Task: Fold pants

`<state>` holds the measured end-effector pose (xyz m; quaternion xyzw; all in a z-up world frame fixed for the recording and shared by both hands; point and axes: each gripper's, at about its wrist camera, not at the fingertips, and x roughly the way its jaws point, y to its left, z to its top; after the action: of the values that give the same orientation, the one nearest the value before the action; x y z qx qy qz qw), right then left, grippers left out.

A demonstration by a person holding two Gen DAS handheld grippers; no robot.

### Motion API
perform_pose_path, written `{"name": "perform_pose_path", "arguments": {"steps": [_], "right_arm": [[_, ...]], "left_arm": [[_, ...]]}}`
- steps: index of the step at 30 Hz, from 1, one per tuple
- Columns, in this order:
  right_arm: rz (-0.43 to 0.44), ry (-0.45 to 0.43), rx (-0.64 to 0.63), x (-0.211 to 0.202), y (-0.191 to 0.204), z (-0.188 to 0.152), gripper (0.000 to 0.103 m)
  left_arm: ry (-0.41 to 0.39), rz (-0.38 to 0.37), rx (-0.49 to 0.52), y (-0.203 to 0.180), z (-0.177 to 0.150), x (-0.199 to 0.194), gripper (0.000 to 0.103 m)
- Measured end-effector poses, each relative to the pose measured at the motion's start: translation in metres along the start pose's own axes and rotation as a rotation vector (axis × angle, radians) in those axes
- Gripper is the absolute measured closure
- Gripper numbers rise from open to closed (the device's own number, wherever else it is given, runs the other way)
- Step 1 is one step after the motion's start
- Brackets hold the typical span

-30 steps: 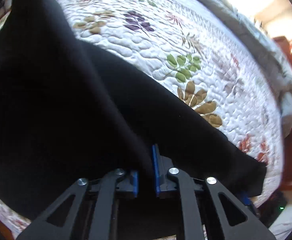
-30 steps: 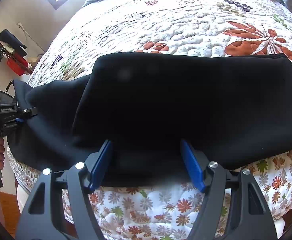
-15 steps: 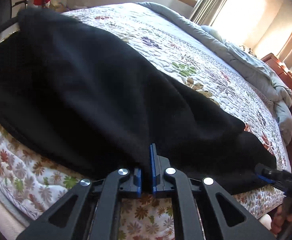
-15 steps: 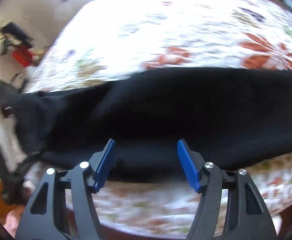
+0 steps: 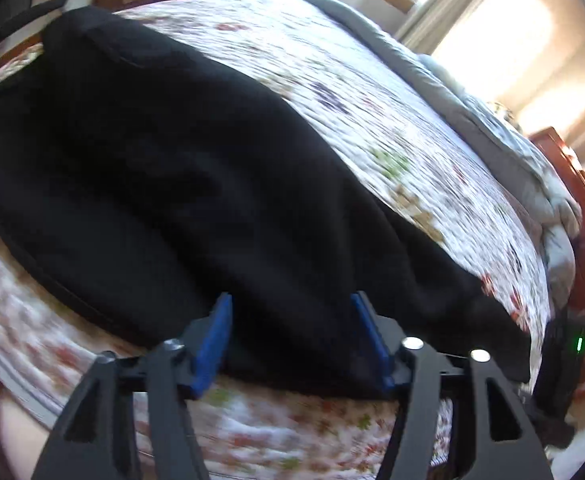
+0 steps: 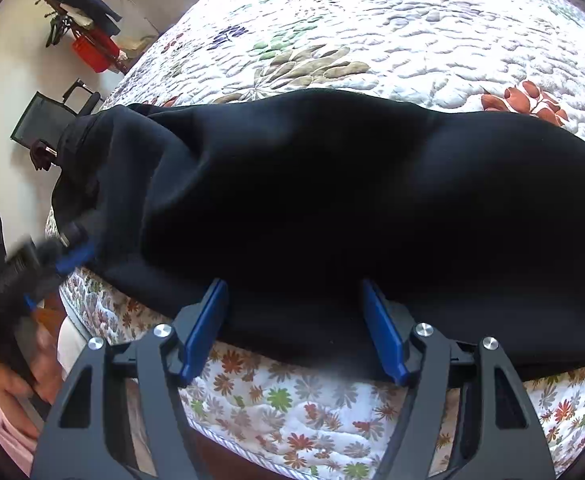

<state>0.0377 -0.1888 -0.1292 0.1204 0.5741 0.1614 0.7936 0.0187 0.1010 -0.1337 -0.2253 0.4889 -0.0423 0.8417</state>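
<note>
Presently the left gripper [image 5: 290, 336] stands released: its jaws have just been opening, and the pants [image 5: 196, 184] lie between the blue pads [image 5: 212, 344] without being pinched. The right gripper [image 6: 294, 328] is likewise spread wide, its pads straddling the near hem of the pants [image 6: 352, 208] and pressing on nothing. Neither tool holds cloth. The pants lie folded lengthwise along the near edge of the bed, on the floral quilt [image 6: 412, 28], one long dark band with a ridge of slack toward the left end. In the right view the left gripper [image 6: 72, 258] shows blurred at that bunched end, with a hand [image 6: 24, 376] below it. Judgement: the lengthwise fold looks laid down, and a crosswise fold remains. Risks: the near hem sits close to the mattress edge, so a careless drag could pull the cloth off the side. The bunched left end may carry its wrinkle into the next fold. A shallow bite could take only the top layer and peel the fold open.
</note>
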Motion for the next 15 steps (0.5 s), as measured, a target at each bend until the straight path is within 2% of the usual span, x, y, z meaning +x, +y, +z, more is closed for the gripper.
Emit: {"name": "perform_pose_path", "arguments": {"steps": [3,7,10,12,15], "right_arm": [[-0.009,-0.003,-0.004,0.000,0.004,-0.003,0.035],[-0.011,-0.001,-0.007,0.001,0.003,-0.005,0.033],[-0.011,0.000,-0.007,0.003,0.004,-0.004,0.033],[-0.011,0.002,-0.006,0.003,0.004,-0.004,0.032],[-0.011,0.002,-0.010,0.006,0.006,-0.002,0.030]], "left_arm": [[0.024,0.005,-0.079,0.031,0.021,-0.002,0.040],[0.052,-0.033,-0.213,0.076,0.048,0.003,0.040],[0.054,-0.059,-0.275,0.098,0.066,0.004,0.039],[0.055,-0.063,-0.287,0.103,0.074,0.008,0.031],[0.071,-0.110,-0.332,0.116,0.087,0.014,0.030]]}}
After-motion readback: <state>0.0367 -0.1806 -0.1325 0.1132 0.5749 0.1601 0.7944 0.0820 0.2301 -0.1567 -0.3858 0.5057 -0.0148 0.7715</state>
